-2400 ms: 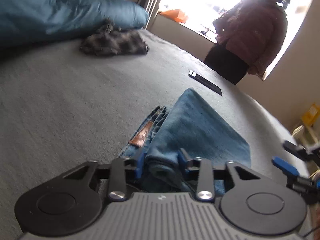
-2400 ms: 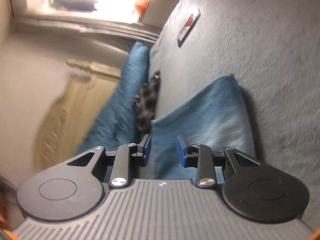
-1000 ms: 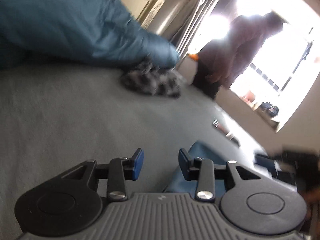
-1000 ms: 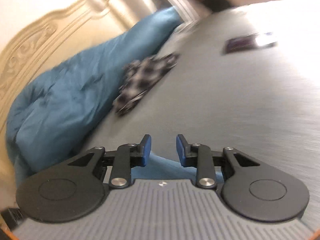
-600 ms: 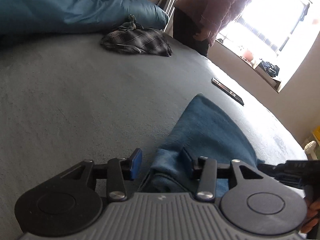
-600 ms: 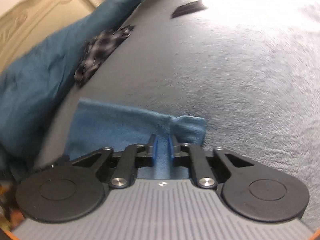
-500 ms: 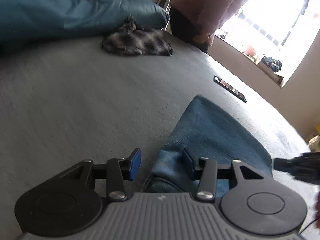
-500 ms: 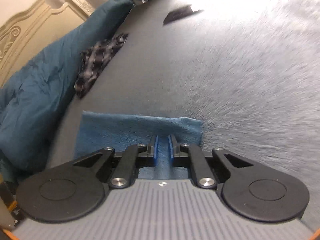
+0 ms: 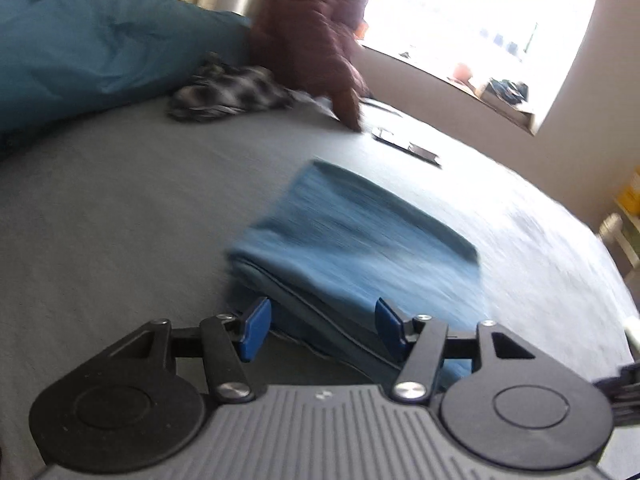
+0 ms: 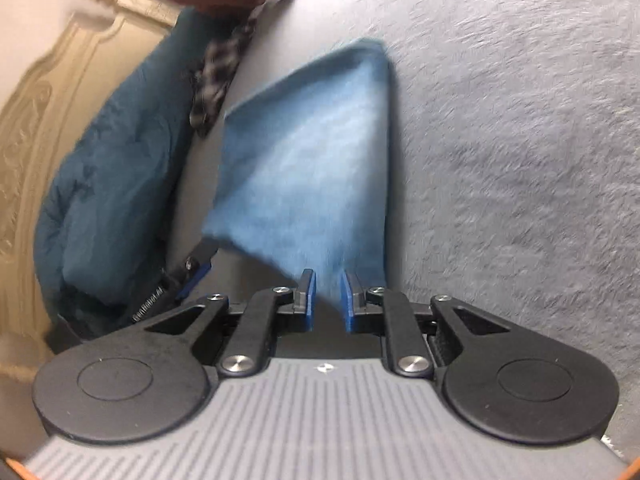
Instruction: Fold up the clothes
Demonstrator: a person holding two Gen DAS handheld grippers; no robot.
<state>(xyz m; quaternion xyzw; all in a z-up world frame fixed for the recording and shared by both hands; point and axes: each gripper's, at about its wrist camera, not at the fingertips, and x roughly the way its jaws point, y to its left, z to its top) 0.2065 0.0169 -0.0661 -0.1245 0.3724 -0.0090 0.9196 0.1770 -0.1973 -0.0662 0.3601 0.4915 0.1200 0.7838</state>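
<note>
The folded blue jeans (image 9: pixel 352 236) lie on the grey bed cover (image 9: pixel 120 208). My left gripper (image 9: pixel 323 326) is open wide at their near folded edge, a blue finger on each side and neither pressing the cloth. In the right wrist view the jeans (image 10: pixel 304 152) stretch away from my right gripper (image 10: pixel 328 300), whose blue pads (image 10: pixel 309 300) are nearly together with the near corner of the denim pinched between them. Beside the jeans' left corner the left gripper (image 10: pixel 192 272) shows again.
A checked garment (image 9: pixel 228 94) lies by the rumpled teal duvet (image 9: pixel 80 40) at the headboard (image 10: pixel 36 120). A person in a maroon jacket (image 9: pixel 312 24) reaches a hand (image 9: pixel 348 108) down onto the bed near a dark phone (image 9: pixel 404 146). Bright window at back right.
My left gripper has opened wider and drawn back a little from the jeans' edge. The right gripper has swung round, still holding the denim. The person has leaned in and put a hand on the bed.
</note>
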